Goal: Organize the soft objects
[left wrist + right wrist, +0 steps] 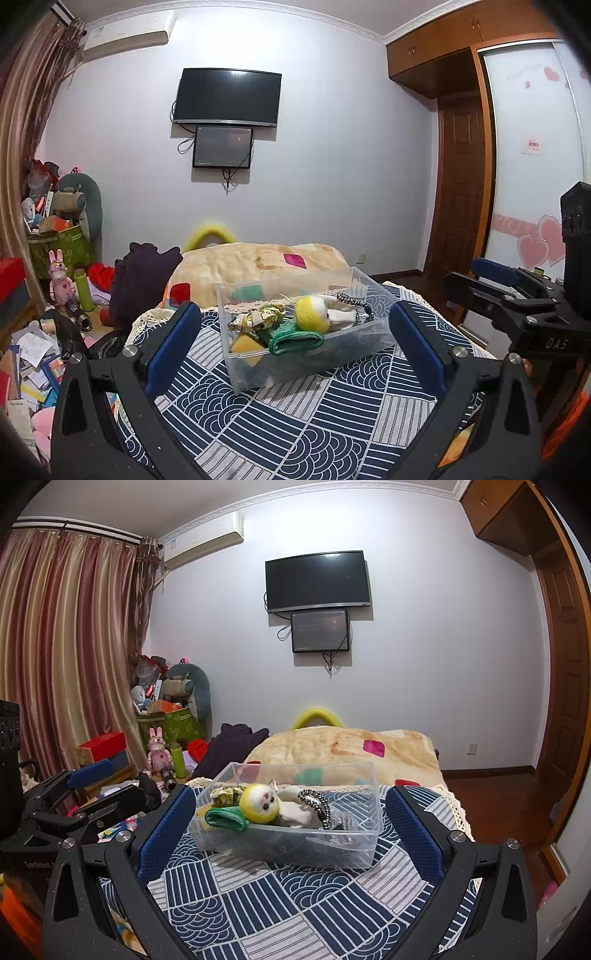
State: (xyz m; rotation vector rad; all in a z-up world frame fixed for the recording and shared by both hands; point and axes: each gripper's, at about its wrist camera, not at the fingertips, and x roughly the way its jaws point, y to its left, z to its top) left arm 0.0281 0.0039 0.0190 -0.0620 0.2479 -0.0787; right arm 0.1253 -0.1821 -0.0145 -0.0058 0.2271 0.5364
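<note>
A clear plastic box (243, 373) (347, 853) stands on the blue patterned bedspread (295, 424) (288, 904). In it lie a yellow plush cat toy (312, 314) (259, 802), a green knitted piece (295, 341) (225, 819), a patterned cloth (258, 315), a yellow sponge (247, 347), a white cloth (295, 812) and a black beaded cord (317, 801). My left gripper (293, 354) is open and empty, just short of the box. My right gripper (290, 834) is open and empty, also in front of the box. Each gripper shows at the edge of the other's view.
A beige blanket (266, 262) (351, 749) lies behind the box, with a dark purple garment (140, 280) beside it. Toys, boxes and papers clutter the floor at the left (37, 354). A wardrobe (535, 147) stands at the right.
</note>
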